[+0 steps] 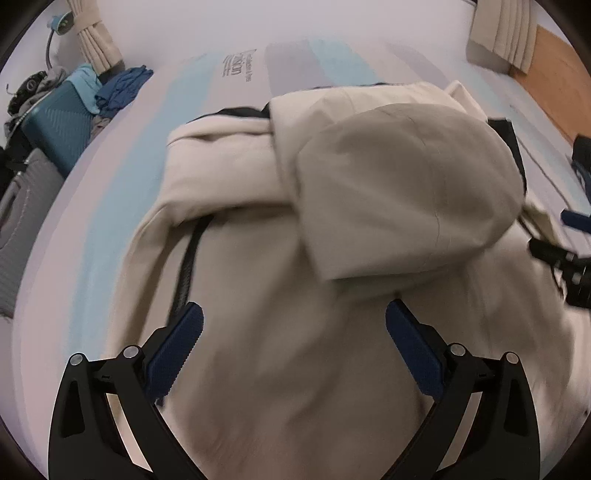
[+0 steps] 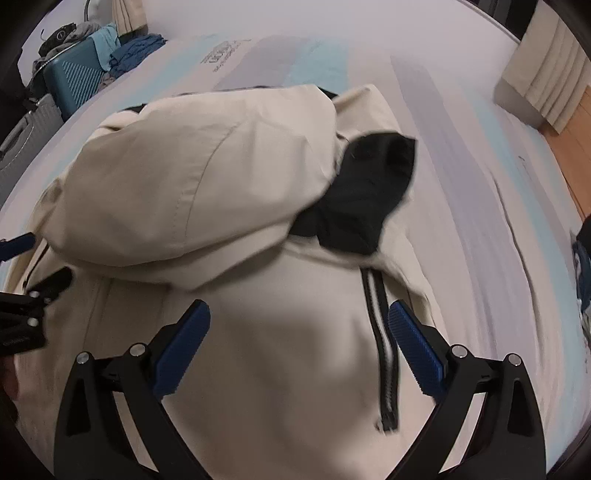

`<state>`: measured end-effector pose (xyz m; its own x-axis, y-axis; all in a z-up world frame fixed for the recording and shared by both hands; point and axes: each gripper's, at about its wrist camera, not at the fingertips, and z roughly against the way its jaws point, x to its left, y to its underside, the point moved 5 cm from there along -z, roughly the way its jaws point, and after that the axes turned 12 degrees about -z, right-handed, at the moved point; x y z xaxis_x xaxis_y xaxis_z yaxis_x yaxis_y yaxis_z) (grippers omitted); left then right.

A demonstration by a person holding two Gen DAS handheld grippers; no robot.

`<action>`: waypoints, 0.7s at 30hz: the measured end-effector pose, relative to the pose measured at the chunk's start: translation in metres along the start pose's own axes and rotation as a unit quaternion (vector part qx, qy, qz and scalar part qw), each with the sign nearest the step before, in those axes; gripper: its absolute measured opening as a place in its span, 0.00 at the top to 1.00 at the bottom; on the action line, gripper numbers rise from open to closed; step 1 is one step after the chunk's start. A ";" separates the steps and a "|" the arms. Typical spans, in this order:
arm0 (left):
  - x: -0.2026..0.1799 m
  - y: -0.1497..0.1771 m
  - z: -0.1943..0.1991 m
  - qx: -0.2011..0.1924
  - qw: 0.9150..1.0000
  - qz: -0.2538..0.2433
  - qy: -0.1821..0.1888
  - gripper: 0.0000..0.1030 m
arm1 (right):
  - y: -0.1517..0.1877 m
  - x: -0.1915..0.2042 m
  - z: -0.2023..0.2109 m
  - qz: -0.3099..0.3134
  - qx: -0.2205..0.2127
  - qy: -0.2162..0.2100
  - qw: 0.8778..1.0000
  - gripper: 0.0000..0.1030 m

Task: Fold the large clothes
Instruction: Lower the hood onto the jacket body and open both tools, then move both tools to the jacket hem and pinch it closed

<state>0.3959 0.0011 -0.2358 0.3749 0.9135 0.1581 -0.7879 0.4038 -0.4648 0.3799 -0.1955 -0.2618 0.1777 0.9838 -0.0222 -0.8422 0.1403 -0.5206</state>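
A large beige hooded jacket [image 1: 258,295] lies on the mattress, its hood [image 1: 406,184] flopped over the body. It also shows in the right wrist view [image 2: 277,350], with the hood [image 2: 192,184], a black lining patch [image 2: 362,192] and a black zipper [image 2: 384,362]. My left gripper [image 1: 294,325] hovers open over the jacket's body, holding nothing. My right gripper [image 2: 299,325] is open over the jacket below the hood, holding nothing. The right gripper shows at the right edge of the left wrist view [image 1: 561,258]; the left gripper shows at the left edge of the right wrist view [image 2: 26,291].
The mattress [image 1: 110,203] is pale with blue stripes. A teal suitcase [image 1: 55,125] with heaped clothes [image 1: 122,88] stands at the far left. Beige curtains [image 1: 502,33] hang at the far right above a wooden floor [image 1: 554,81].
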 end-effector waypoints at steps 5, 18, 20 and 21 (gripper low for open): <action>0.027 0.043 0.022 0.029 0.999 0.002 -0.021 0.06 | 0.033 -0.032 0.012 0.001 0.028 0.018 0.999 0.09; 0.065 0.146 0.042 0.098 0.995 0.005 -0.002 0.06 | 0.136 -0.117 0.039 -0.007 0.119 0.017 0.993 0.09; 0.064 0.162 0.040 0.124 0.992 0.018 0.022 0.06 | 0.147 -0.128 0.040 -0.007 0.131 0.001 0.991 0.09; 0.066 0.167 0.042 0.125 0.991 0.028 0.023 0.06 | 0.151 -0.132 0.041 -0.004 0.135 -0.006 0.991 0.09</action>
<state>0.2688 0.1307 -0.2668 0.3447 0.9338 0.0956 -0.9026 0.3577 -0.2397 0.2081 -0.2999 -0.3026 0.1808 0.9835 -0.0077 -0.9463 0.1718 -0.2738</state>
